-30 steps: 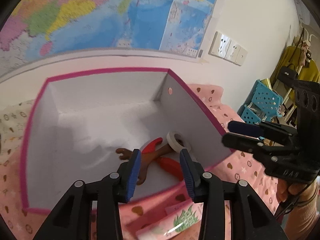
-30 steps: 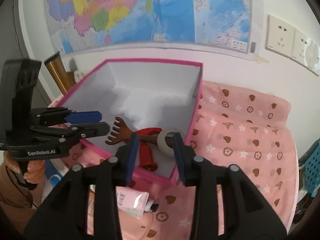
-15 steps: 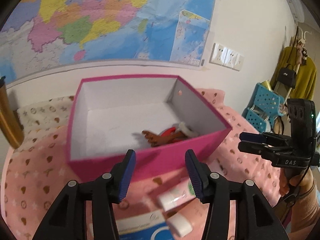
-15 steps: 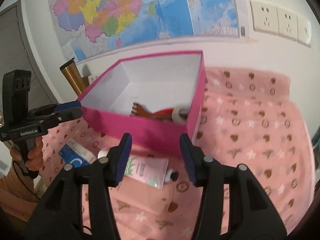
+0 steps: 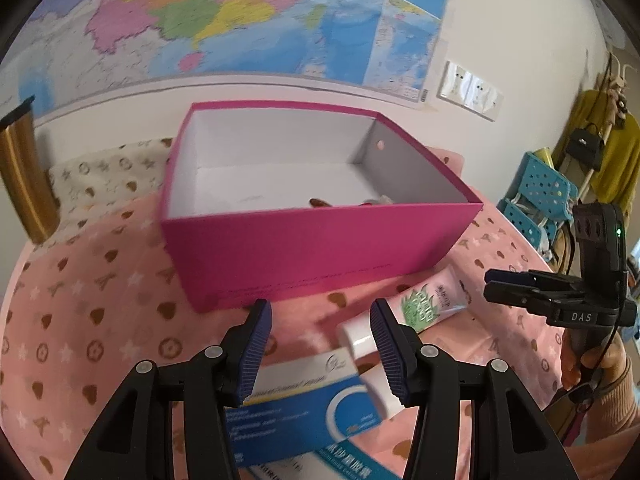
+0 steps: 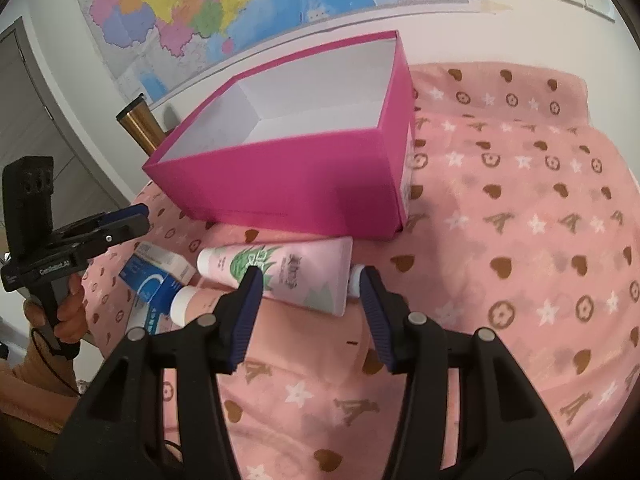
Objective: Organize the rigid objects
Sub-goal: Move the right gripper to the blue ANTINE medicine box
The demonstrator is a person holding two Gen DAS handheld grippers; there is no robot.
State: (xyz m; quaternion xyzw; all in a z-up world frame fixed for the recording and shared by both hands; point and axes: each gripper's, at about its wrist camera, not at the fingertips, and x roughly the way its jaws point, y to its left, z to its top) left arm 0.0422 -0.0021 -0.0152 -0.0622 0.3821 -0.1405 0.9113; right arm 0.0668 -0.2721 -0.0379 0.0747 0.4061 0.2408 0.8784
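A pink open box [image 5: 320,248] stands on the pink patterned cloth; it also shows in the right wrist view [image 6: 288,184]. Only slivers of items inside show above its near wall. In front of it lie a pink tube with green leaves [image 6: 280,274] [image 5: 424,300], a second pale tube [image 6: 192,300] [image 5: 370,356] and blue-white cartons [image 5: 296,420] [image 6: 154,280]. My left gripper [image 5: 318,314] is open and empty above the cartons. My right gripper [image 6: 310,280] is open and empty just above the leafy tube.
A gold metal tumbler [image 5: 20,176] stands at the far left by the wall. A map covers the wall behind the box. Blue plastic baskets [image 5: 536,204] and hanging clothes are off the right edge of the cloth [image 6: 520,220].
Both grippers have pulled back and down from over the box to the items in front of it. Both jaws have opened wider. The box contents have dropped out of sight behind its wall.
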